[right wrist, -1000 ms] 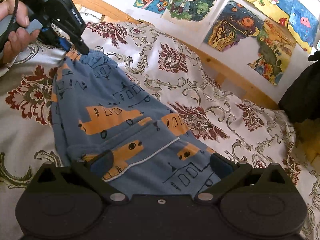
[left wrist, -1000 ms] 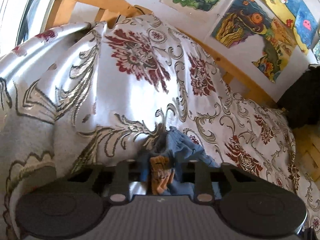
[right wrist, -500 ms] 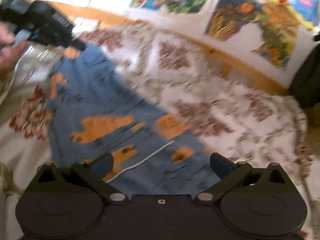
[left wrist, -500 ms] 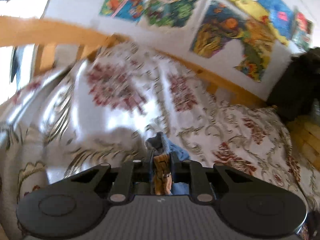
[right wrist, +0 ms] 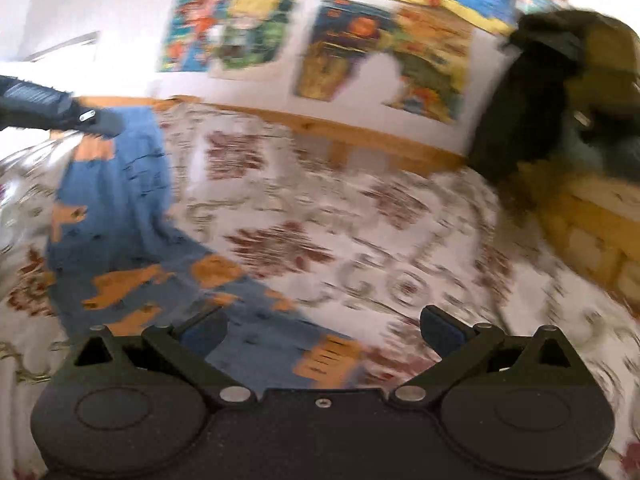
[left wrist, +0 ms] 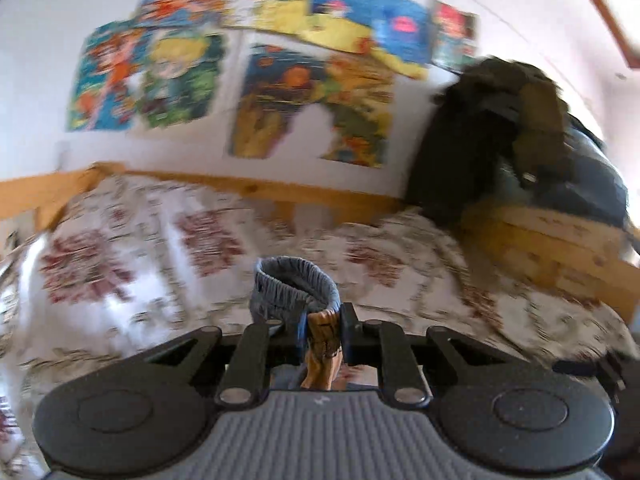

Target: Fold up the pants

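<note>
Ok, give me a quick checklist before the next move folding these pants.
1. Left gripper shut on the pants' waistband: ok.
2. Right gripper open, nothing between its fingers: ok.
3. Pants spread along the bedspread up to the left gripper: ok.
4. Legs lying flat and aligned: cannot tell, views blurred.
5. Bedspread to the right of the pants free of other things: ok.
6. Hem end within the right gripper's reach: cannot tell, hidden beneath the gripper body.
</note>
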A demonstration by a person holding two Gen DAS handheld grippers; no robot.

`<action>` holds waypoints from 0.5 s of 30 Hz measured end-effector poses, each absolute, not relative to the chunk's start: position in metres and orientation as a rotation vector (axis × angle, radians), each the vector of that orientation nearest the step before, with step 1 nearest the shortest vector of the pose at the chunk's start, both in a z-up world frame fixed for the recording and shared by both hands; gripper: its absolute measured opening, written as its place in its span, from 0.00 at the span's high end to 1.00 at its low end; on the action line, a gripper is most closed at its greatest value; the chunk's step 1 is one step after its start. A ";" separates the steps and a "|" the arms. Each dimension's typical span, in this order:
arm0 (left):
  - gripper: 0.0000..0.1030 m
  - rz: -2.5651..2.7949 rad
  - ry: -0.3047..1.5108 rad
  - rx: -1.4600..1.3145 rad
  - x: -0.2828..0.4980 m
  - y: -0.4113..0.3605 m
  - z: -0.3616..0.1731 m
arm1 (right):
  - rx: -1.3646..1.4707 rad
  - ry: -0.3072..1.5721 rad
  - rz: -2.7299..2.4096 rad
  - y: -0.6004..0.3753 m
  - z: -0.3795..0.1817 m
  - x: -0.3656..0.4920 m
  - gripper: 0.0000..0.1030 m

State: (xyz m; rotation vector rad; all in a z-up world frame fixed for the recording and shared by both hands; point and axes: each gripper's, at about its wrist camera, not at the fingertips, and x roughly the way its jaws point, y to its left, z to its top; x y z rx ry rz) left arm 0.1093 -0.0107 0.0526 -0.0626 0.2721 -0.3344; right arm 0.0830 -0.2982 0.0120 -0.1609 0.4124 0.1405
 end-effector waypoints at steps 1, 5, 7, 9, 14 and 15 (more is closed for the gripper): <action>0.82 -0.355 0.275 -0.048 0.107 -0.022 0.051 | -0.125 0.432 0.125 -0.311 0.012 0.085 0.01; 0.82 -0.444 0.342 0.004 0.105 -0.076 0.036 | 0.048 0.512 0.087 -0.362 0.009 0.091 0.01; 0.82 -0.486 0.381 0.032 0.104 -0.102 0.024 | 0.109 0.545 0.082 -0.382 0.006 0.096 0.01; 0.82 -0.529 0.425 0.063 0.105 -0.127 0.010 | 0.157 0.565 0.094 -0.394 0.002 0.100 0.01; 0.80 -0.615 0.526 0.197 0.098 -0.172 -0.027 | 0.295 0.635 0.136 -0.415 -0.010 0.108 0.01; 0.78 -0.638 0.533 0.210 0.095 -0.173 -0.032 | 0.289 0.643 0.133 -0.414 -0.012 0.109 0.01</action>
